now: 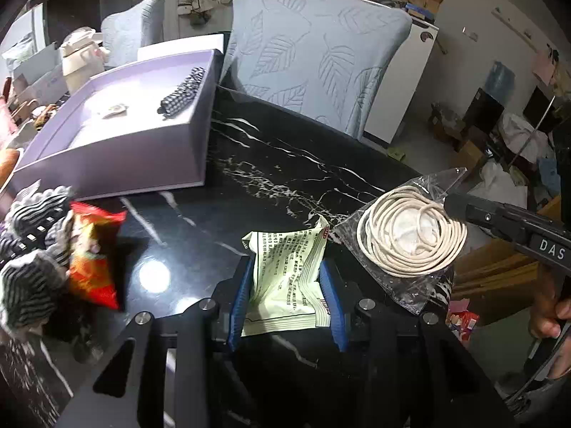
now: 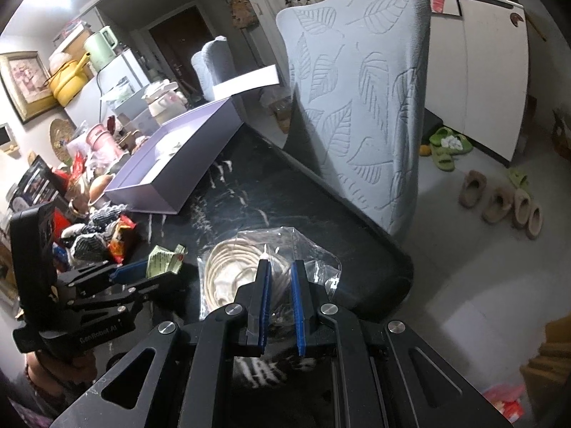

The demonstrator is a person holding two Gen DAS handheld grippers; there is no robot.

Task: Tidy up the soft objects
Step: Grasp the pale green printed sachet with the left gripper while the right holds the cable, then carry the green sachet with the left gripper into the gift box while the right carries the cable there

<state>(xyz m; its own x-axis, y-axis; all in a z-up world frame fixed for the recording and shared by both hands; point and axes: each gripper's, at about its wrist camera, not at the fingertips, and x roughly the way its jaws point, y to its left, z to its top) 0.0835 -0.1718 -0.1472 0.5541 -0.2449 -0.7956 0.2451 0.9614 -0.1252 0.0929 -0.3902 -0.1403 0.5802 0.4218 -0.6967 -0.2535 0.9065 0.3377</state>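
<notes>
Pale green packet (image 1: 285, 278) pinched between blue pads of left gripper (image 1: 287, 294), crumpled at near edge of black marbled table (image 1: 271, 164). Just right of it, clear bag of coiled cream cord (image 1: 407, 235), lying partly over the table's right edge. Right gripper (image 2: 280, 303) poised over that bag, jaws drawn close together; plastic bunched between the pads, though whether truly clamped cannot be told from either view. Further left, red snack bag (image 1: 94, 253) leaning on a heap of striped black-and-white cloth (image 1: 32, 249). Far left, lilac box (image 1: 117, 164), open, already holding a dark dotted roll (image 1: 183, 91) and a small pale scrap (image 1: 114, 110). Behind the table, chair in a leaf-patterned cover (image 1: 314, 53).

Likely next: both items carried left and away into the box. Risks: slippery packet gripped near one end, apt to slide out or tear if swung fast; thin bag apt to slip from a shallow pinch and drop off the table's edge, spilling the cord; two grippers working close together, so crossing paths toward the box could bring a knock.
</notes>
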